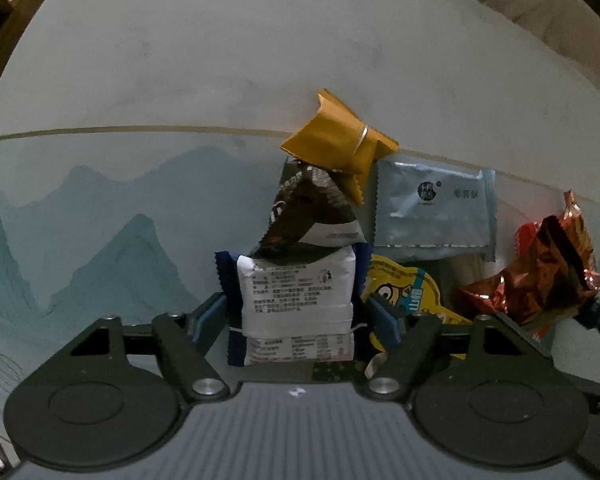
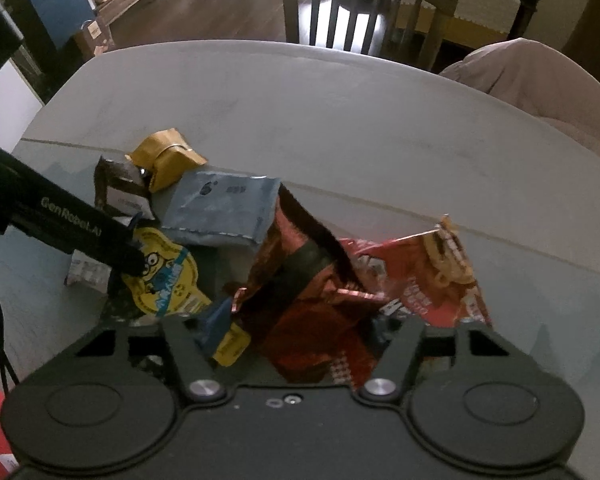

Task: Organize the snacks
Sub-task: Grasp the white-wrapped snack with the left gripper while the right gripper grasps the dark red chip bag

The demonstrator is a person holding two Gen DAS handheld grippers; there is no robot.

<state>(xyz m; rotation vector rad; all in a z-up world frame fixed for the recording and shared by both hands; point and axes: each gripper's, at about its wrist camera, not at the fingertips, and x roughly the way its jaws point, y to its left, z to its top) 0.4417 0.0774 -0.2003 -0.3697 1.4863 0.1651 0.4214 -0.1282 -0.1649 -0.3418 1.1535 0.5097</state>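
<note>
Table [image 1: 260, 60], snack pile [image 1: 432, 208], two tongs [image 1: 298, 312].

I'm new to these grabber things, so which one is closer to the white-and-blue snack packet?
Left. The left gripper has the white-and-blue packet between its fingers. The right gripper is off to that packet's right, around the red foil wrapper.

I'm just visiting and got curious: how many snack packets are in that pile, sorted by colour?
Gold packet: 1
Dark brown packet: 1
Pale blue packet: 1
White and navy packet: 1
Yellow cartoon packet: 1
Copper-red foil packet: 1
Red printed bag: 1
Total: 7 that I can make out; the pile overlaps, so others may be hidden.
</note>
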